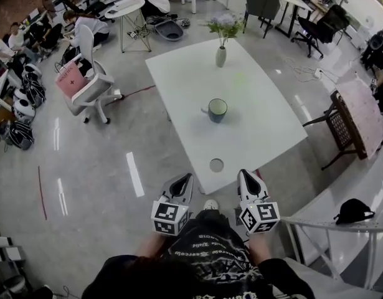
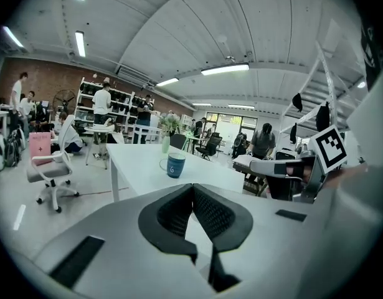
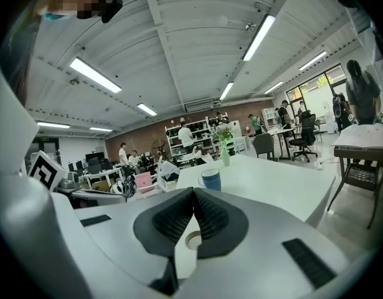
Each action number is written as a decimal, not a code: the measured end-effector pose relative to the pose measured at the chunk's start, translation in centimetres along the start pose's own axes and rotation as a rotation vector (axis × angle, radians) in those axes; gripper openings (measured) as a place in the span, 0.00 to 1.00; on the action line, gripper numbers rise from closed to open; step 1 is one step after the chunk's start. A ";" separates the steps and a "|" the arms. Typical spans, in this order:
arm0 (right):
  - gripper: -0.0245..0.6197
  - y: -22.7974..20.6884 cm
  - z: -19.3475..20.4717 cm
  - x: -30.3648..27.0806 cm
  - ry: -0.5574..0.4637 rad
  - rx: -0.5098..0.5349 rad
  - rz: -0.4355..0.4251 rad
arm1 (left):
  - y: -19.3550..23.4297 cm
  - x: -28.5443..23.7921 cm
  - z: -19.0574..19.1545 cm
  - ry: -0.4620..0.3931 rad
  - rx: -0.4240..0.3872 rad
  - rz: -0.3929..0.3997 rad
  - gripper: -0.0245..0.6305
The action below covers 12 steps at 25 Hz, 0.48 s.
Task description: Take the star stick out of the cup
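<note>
**Both tongs clenched and empty, short of the table.** Your left gripper (image 1: 182,182) and your right gripper (image 1: 247,179) hang side by side at the near edge of the white rectangular table (image 1: 272,129). Each marker cube faces toward you.

In the left gripper view, the left tongs' dark ribbed pads (image 2: 211,212) meet at their tips, with nothing between them. In the right gripper view, the right tongs' pads (image 3: 210,220) likewise press together on nothing.

The dark blue-green ceramic cup (image 1: 217,109) stands upright near the middle of the table, well ahead of both grippers and touched by neither. In the head view its handle points to the left. You cannot make out the star stick in any view; at this range the cup's mouth shows only a pale interior.

On the table's near part, between the cup and your grippers, lies a small round grey cable hole (image 1: 216,165). Beyond the cup, toward the far edge, a pale slim vase of lilac flowers (image 1: 221,56) stands upright.

Off the table to your left, a white swivel office chair (image 1: 94,80) stands on the grey floor. A pink bag (image 1: 71,80) rests against the chair.
</note>
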State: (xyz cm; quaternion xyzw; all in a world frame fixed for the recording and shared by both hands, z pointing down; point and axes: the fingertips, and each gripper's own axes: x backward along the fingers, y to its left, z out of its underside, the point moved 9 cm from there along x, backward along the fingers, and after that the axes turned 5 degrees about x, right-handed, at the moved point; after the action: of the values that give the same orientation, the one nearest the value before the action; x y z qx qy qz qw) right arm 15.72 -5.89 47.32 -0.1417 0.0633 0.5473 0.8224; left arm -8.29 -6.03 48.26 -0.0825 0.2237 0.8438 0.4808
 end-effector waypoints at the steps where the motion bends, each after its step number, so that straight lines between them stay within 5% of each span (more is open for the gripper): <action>1: 0.05 -1.3 -0.4 -0.8 -0.001 0.005 -0.013 | -0.4 -1.2 -0.3 -0.003 0.002 -0.010 0.07; 12: 0.05 -9.9 -5.0 -8.4 -0.007 0.078 -0.112 | -2.6 -9.5 -2.2 -0.005 0.016 -0.088 0.07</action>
State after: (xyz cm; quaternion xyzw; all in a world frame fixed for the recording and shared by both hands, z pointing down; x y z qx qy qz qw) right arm 21.78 -18.44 46.35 -0.1110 0.0739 0.4981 0.8568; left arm -1.26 -13.22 48.86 -0.0861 0.2255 0.8203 0.5185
